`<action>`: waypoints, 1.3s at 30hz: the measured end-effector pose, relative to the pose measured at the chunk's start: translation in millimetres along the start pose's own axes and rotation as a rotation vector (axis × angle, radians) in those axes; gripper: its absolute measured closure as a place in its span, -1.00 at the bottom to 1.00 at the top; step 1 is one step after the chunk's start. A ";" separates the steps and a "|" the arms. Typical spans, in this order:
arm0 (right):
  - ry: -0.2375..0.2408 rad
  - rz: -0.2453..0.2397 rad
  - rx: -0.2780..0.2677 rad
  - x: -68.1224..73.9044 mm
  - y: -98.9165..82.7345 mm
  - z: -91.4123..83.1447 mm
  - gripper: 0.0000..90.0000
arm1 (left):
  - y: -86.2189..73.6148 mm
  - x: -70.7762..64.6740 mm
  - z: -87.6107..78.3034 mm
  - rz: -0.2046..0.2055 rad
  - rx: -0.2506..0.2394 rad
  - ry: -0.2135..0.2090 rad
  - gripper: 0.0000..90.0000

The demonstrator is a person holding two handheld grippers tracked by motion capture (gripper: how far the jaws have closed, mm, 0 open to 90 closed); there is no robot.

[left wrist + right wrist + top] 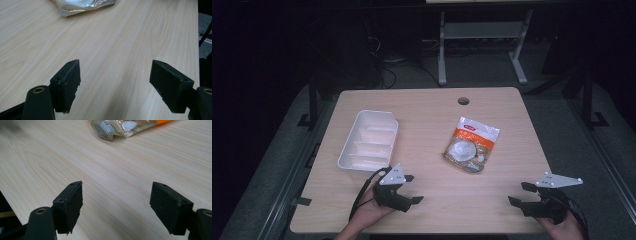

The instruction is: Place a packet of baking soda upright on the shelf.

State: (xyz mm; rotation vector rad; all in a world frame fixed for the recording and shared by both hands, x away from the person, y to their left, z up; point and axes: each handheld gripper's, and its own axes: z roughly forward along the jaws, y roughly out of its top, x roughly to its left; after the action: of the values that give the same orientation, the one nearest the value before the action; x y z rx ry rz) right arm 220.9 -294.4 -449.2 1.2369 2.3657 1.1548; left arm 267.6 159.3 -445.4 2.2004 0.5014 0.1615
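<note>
1. Nearest to us, our left gripper (411, 188) sits close to the table's (427, 210) near edge, left of its middle, with the jaws spread wide and nothing between them; in the left gripper view (115, 85) they frame bare pale wood.
2. Our right gripper (519, 193) rests near the near right corner, its jaws likewise standing wide apart and holding nothing; the right gripper view (116, 205) shows wood grain running between them.
3. A dark cable (362, 192) loops from the left gripper back toward the near edge.
4. The tabletop is light wood-grain laminate with rounded corners, matte and evenly lit.
5. Farther in, right of the table's middle, lies the snack packet (471, 144), orange and white on top with a clear lower half, flat on the wood and well apart from both grippers. Its clear end shows at the top of the left gripper view (82, 5), and its crinkled end at the top of the right gripper view (120, 127).
6. Toward the left edge, just beyond the left gripper, stands a white tray (346, 152) with several compartments, its long side running toward the far edge.
7. Near the far edge, a round cable hole (463, 101) is cut in the wood.
8. Beyond the table we see a dim room: grey carpet (412, 77), the grey legs of another desk (482, 47) and tangled cords (384, 55) on the floor.
</note>
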 end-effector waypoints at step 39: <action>-0.048 0.092 0.013 -63.7 108.0 37.3 -0.48 | 104.1 51.6 101.2 -0.099 0.065 0.057 0.61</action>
State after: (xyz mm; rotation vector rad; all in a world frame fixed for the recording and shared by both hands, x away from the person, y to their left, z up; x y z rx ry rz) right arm 343.4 -287.6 -403.7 1.3756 2.3069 1.1254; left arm 374.5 49.1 -431.4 2.2338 0.6541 0.1572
